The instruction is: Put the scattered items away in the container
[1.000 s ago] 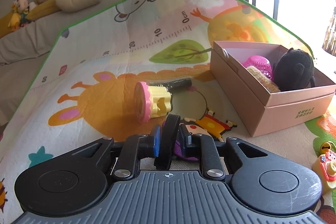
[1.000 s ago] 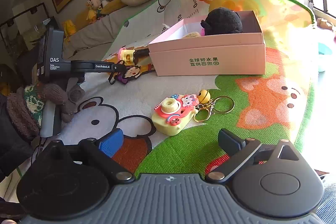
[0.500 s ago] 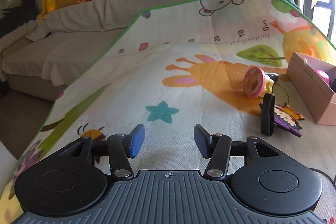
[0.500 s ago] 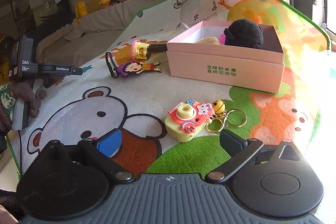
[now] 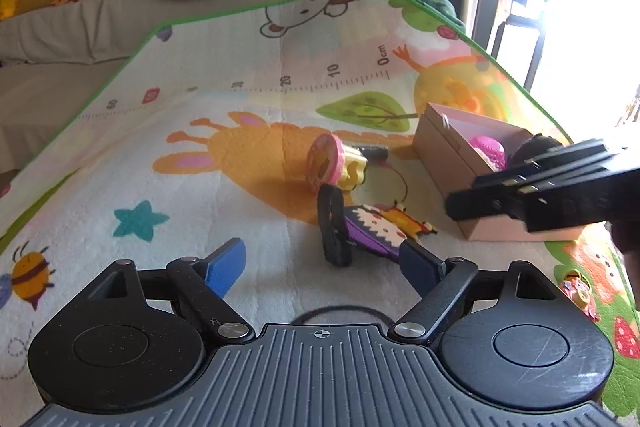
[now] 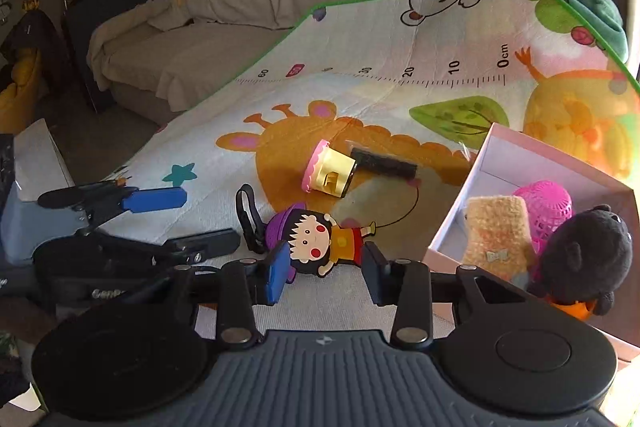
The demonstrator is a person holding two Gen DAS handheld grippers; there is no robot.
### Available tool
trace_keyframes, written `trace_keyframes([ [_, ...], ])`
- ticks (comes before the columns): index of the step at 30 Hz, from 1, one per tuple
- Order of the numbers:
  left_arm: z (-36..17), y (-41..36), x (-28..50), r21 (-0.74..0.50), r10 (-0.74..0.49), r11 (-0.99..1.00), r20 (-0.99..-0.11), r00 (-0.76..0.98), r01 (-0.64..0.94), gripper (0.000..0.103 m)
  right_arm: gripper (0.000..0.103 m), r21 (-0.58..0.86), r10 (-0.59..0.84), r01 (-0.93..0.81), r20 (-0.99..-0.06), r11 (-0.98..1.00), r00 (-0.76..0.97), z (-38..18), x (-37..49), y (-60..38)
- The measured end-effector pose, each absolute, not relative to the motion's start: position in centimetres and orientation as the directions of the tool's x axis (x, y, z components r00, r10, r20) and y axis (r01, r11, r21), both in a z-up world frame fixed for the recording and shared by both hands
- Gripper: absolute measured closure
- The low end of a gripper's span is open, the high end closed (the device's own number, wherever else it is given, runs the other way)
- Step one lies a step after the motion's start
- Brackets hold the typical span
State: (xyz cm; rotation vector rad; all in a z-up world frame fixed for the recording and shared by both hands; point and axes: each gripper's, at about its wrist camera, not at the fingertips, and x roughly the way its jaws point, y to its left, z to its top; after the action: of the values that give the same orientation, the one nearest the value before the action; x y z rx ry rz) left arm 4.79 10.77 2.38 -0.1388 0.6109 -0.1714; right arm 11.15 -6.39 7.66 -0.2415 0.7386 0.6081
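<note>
Both wrist views sit low over the play mat (image 5: 224, 131), facing the sofa (image 6: 224, 15), sharing the cartoon-girl keychain (image 6: 320, 239).

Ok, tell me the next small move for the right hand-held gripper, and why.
Probably ease the right hand-held gripper forward and down, then close on the cartoon girl keychain. Its jaws are open with the keychain lying flat on the play mat just ahead between them, not yet gripped, and the pink box sits close on the right.
</note>
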Motion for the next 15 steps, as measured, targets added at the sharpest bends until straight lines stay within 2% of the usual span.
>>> trace_keyframes([
  [3, 1.6, 10.5, 3.8, -0.209, -0.259, 0.964, -0.569, 0.781, 0.167, 0.009, 0.072, -0.218, 0.287, -0.569, -0.69, 0.793, 0.665, 6.2, 13.9, -2.0],
  [6, 1.7, 10.5, 3.1, -0.205, -0.272, 0.961, -0.549, 0.79, 0.188, 0.008, 0.072, -0.347, 0.162, -0.558, -0.725, 0.753, 0.67, 4.2, 17.3, 1.1],
  [10, 1.9, 11.4, 2.7, -0.206, -0.254, 0.964, -0.535, 0.806, 0.167, 0.007, 0.072, -0.399, 0.112, -0.605, -0.766, 0.689, 0.633, 2.6, 18.6, 2.4],
  [15, 1.7, 12.3, 2.8, -0.197, -0.216, 0.972, -0.554, 0.804, 0.125, 0.007, 0.072, -0.39, 0.131, -0.671, -0.798, 0.63, 0.588, 2.2, 15.5, 1.8],
])
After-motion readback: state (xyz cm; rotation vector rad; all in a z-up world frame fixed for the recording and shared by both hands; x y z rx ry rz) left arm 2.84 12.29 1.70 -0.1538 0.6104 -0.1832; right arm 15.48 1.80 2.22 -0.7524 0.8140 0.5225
